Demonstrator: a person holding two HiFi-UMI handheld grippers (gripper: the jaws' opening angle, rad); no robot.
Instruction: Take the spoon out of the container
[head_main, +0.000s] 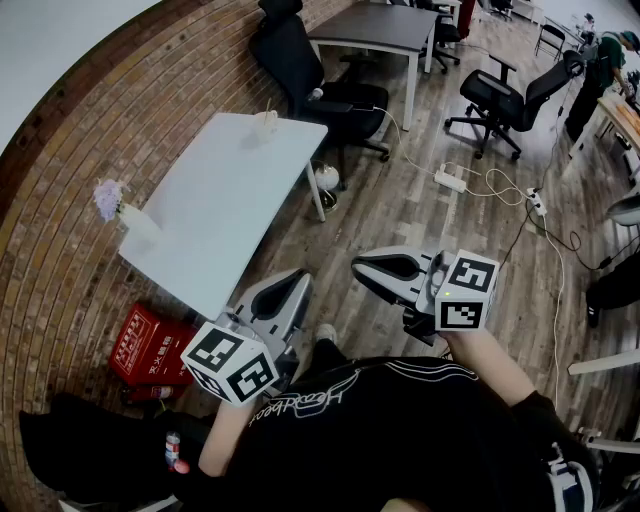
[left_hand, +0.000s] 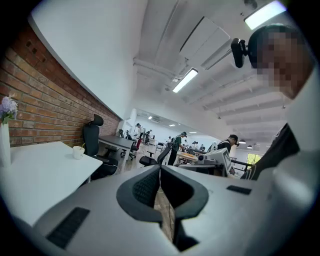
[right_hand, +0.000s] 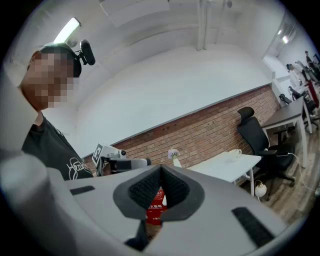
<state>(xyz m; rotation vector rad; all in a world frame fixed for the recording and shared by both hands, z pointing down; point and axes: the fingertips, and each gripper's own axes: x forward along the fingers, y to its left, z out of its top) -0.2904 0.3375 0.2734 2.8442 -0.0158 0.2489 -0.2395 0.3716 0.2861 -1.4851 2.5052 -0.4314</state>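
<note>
A small white cup (head_main: 265, 125) stands at the far end of the white table (head_main: 220, 200), with a thin spoon handle sticking out of it. It also shows in the left gripper view as the cup (left_hand: 78, 152) and in the right gripper view as the cup (right_hand: 234, 152). I hold both grippers in front of my chest, well short of the table. My left gripper (head_main: 299, 279) is shut with nothing in it, its jaws touching at the tips (left_hand: 160, 168). My right gripper (head_main: 359, 267) is likewise shut and empty (right_hand: 161, 168).
A white vase with purple flowers (head_main: 125, 212) stands on the table's left corner by the brick wall. A red box (head_main: 150, 348) lies on the floor under that corner. Black office chairs (head_main: 300, 60), a dark desk (head_main: 380, 28) and floor cables (head_main: 470, 180) lie beyond.
</note>
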